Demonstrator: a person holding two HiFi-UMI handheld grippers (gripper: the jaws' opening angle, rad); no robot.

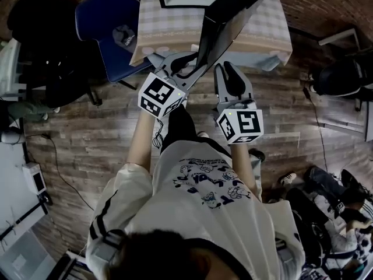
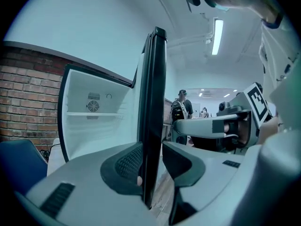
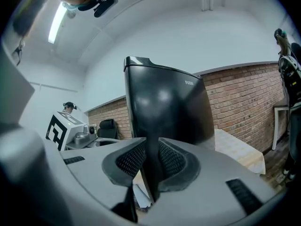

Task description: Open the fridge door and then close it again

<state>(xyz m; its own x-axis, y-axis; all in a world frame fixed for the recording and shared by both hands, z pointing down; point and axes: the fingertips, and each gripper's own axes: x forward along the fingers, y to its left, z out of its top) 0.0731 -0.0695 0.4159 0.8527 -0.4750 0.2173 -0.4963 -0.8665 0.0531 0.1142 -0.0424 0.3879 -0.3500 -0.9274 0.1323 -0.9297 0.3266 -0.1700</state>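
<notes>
From the head view, a blue chair (image 1: 105, 22) and a checked tablecloth (image 1: 265, 34) flank the open fridge door (image 1: 233, 16), whose dark edge runs down to the left gripper (image 1: 178, 63) and right gripper (image 1: 228, 66). In the left gripper view, the jaws clamp the door's edge, with the white fridge interior (image 2: 99, 112) behind and the door's bottom hidden. In the right gripper view, the jaws pinch the door, with a brick wall (image 3: 240, 98) behind.

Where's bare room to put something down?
The white shelf and the space under it look bare; so does the wood floor at the person's left. Crowded: the fridge door edge, held by left gripper and right gripper.
</notes>
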